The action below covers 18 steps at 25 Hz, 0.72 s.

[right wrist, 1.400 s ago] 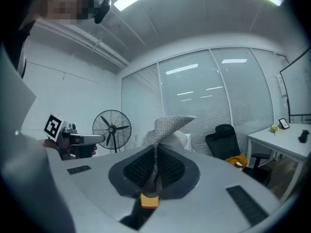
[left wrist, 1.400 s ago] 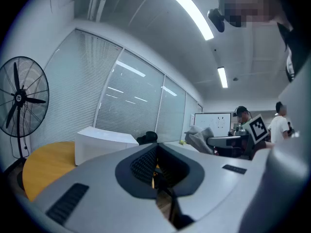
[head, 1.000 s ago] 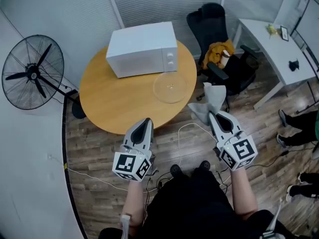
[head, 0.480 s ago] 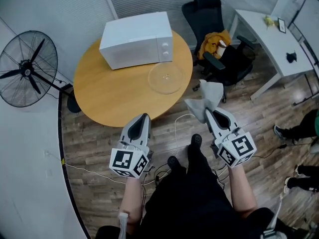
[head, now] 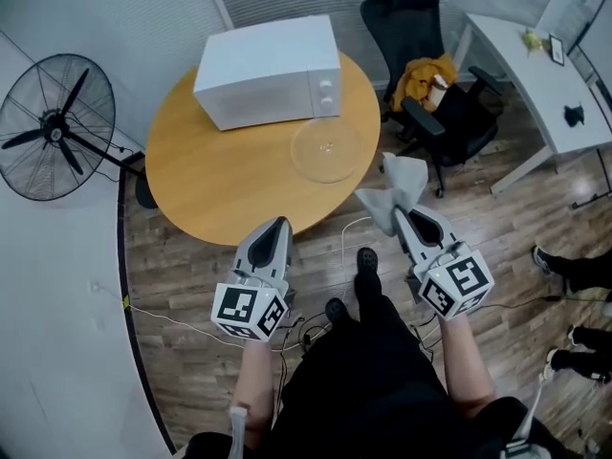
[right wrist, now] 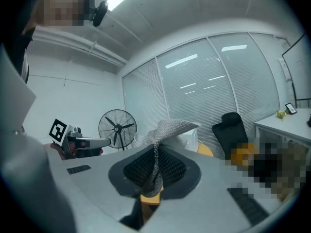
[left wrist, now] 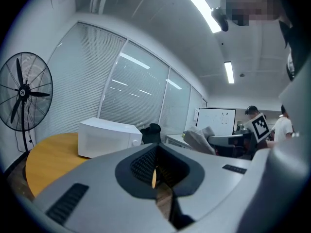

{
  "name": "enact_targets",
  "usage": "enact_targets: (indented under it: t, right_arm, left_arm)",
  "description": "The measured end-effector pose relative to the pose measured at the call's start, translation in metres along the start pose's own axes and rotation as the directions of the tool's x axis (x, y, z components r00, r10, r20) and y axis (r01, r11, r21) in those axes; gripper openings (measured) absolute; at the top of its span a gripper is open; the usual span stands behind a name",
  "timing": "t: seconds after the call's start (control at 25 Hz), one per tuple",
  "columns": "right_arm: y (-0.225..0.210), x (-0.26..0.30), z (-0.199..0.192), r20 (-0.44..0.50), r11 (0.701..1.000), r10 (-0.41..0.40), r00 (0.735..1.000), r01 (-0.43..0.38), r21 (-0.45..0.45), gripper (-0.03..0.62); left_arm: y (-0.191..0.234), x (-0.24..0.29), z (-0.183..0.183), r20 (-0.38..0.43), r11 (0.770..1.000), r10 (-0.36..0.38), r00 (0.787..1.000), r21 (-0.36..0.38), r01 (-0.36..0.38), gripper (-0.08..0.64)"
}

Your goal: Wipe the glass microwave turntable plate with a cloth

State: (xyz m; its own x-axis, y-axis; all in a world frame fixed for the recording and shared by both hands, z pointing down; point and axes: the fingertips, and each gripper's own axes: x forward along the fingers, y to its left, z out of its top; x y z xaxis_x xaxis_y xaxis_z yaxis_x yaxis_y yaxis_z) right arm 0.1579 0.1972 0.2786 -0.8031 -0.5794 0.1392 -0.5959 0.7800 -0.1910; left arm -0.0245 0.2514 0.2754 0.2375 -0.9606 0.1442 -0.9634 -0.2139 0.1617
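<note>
The clear glass turntable plate [head: 327,149] lies on the round wooden table [head: 220,180], near its right edge, in front of the white microwave [head: 271,70]. My right gripper [head: 404,216] is shut on a grey cloth [head: 395,193], which sticks up from its jaws [right wrist: 165,132]; it hovers over the floor, off the table's right front. My left gripper [head: 277,228] is shut with nothing in it, just short of the table's near edge. In the left gripper view the microwave [left wrist: 108,137] stands ahead and the cloth [left wrist: 199,140] shows at the right.
A standing fan [head: 53,127] is left of the table. A black office chair [head: 421,55] with an orange garment stands behind the table's right side, and a white desk [head: 535,79] further right. Cables lie on the wooden floor [head: 325,256]. Other people's feet [head: 574,266] show at the right edge.
Both grippers have sunk slightly and kept their grip. The head view shifted a little, so the table and microwave sit slightly differently in the picture. My foot has stepped forward between the grippers.
</note>
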Motion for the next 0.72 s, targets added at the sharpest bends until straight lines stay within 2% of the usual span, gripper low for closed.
enact_targets:
  t: [0.32,0.72]
  right_arm:
    - [-0.043,0.044,0.019,0.010,0.999,0.034,0.999,-0.034,-0.020,0.023]
    - [-0.108,0.103,0.030,-0.011,0.996,0.083,0.997,-0.083,-0.021,0.023]
  left_arm:
    - [0.016,0.051,0.013,-0.008,0.999,0.032,0.999,0.020,-0.032,-0.005]
    - [0.036,0.116,0.025,-0.027,0.995,0.104,0.994,0.009,-0.103,-0.005]
